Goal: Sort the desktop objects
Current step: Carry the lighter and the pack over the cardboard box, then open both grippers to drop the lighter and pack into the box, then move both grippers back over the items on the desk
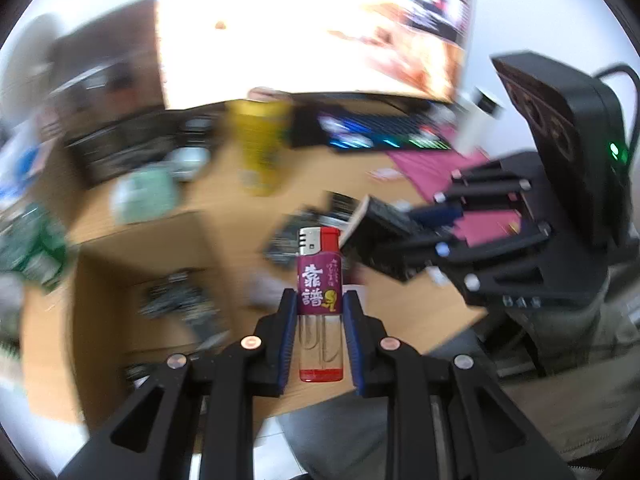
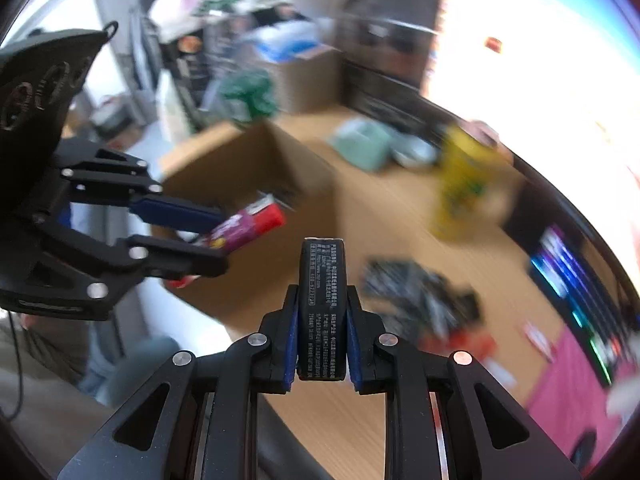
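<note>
Left tongs: closed on a lighter with a purple label, red cap and clear lower body; the blue pads press its two sides and it stands upright between them, lifted clear of the counter.
Right tongs: closed on a slim black box printed with white text, held on edge and also off the counter.
Cardboard box: open-topped, at the left end of the counter; the right wrist view shows the lighter poised beside its near wall, and dark blurred items seem to lie inside.
Progress: judged as mid-task; both hands carry an item, neither is yet set down, and the cardboard box looks the likely destination.
Remaining: a scatter of dark small packets lies on the counter with something red beside it; a yellow can, a pale green container and scraps near a pink mat are also out. Which of these are to be sorted cannot be told.
Counter: light wood grain, curved front edge.
Room: a bright monitor and a backlit keyboard stand at the back; dark shelving and cluttered storage lie beyond. Strong motion blur hides finer detail.
</note>
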The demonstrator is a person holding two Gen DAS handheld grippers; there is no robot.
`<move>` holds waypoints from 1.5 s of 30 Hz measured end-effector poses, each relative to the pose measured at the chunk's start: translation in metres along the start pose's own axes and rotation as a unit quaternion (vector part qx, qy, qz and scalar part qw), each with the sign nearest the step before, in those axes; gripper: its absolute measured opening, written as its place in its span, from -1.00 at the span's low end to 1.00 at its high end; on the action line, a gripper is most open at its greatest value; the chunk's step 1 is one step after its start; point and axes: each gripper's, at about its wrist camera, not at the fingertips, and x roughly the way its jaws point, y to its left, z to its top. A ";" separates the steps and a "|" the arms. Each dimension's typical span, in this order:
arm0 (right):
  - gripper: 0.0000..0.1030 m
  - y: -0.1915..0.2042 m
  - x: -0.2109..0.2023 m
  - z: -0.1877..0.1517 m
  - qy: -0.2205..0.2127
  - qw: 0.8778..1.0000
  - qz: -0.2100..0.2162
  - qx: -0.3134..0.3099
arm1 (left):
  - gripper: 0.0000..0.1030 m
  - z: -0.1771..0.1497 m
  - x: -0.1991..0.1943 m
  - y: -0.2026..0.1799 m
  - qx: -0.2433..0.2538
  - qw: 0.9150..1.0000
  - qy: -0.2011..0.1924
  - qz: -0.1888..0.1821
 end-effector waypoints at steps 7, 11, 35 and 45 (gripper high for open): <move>-0.61 0.064 0.054 0.047 0.012 0.998 0.039 -0.048 | -0.52 -0.029 -0.009 0.076 -0.077 0.994 0.013 0.080; -0.61 0.082 0.085 0.054 0.037 0.997 0.021 -0.066 | -0.52 -0.043 0.003 0.101 -0.099 0.991 0.026 0.090; -0.31 -0.029 -0.013 -0.042 -0.001 0.997 -0.072 0.041 | 0.28 -0.006 0.030 0.002 -0.009 1.000 0.015 0.018; -0.30 -0.121 -0.020 -0.150 0.043 0.975 -0.122 0.181 | 0.28 0.002 0.114 -0.070 0.028 0.997 0.073 -0.017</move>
